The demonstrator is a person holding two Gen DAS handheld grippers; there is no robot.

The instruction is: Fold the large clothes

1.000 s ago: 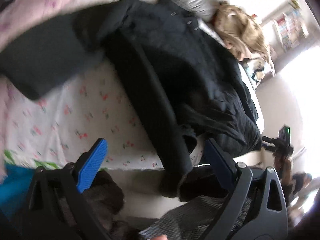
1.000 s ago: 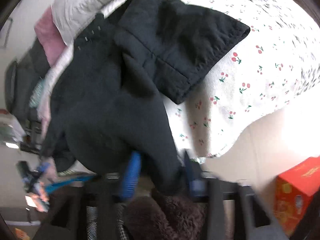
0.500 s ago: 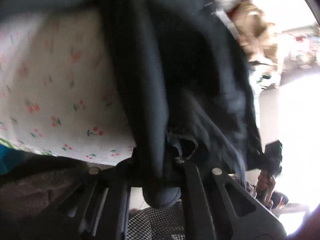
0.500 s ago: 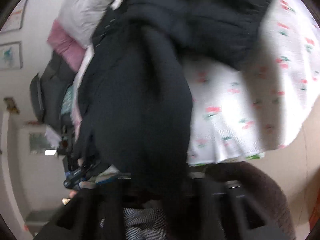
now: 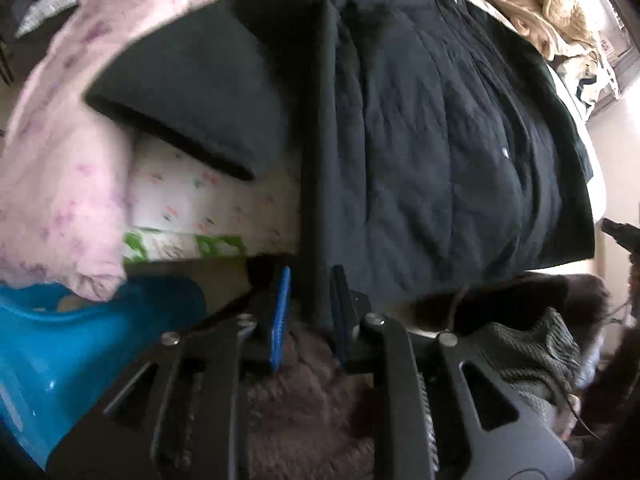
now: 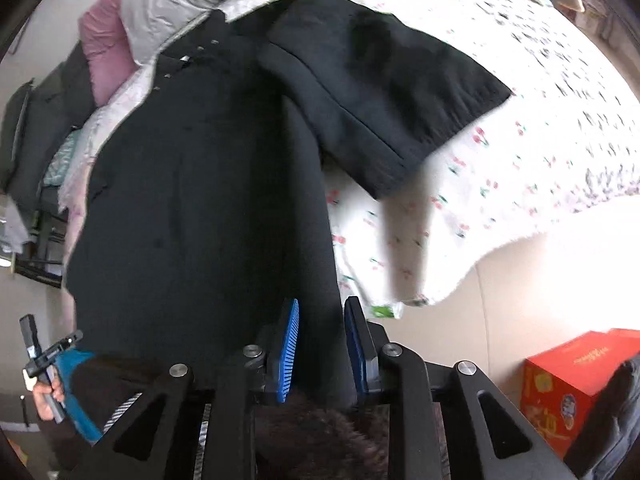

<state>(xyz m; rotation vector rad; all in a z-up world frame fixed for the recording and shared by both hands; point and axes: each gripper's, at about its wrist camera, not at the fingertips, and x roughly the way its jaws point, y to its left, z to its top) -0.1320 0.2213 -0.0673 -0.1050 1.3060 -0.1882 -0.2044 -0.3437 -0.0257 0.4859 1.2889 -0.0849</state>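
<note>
We hold both claws low at the near edge of the bed (image 6: 500, 152), pointing forward over it. The left claw (image 5: 308, 312) is clenched on the hem of the black coat (image 5: 440, 140), at the lower middle of its frame. The right claw (image 6: 322, 350) grasps the other corner of the same coat (image 6: 200, 200), the cloth pinched between its blue pads (image 6: 290, 348). The coat lies spread on the bed, one sleeve (image 6: 380, 92) folded out at the upper right. Only the left view shows the pink blanket (image 5: 60, 160) at the left and the blue tub (image 5: 80, 340) below it. Only the right view shows the red box (image 6: 576, 380) at the lower right.
</note>
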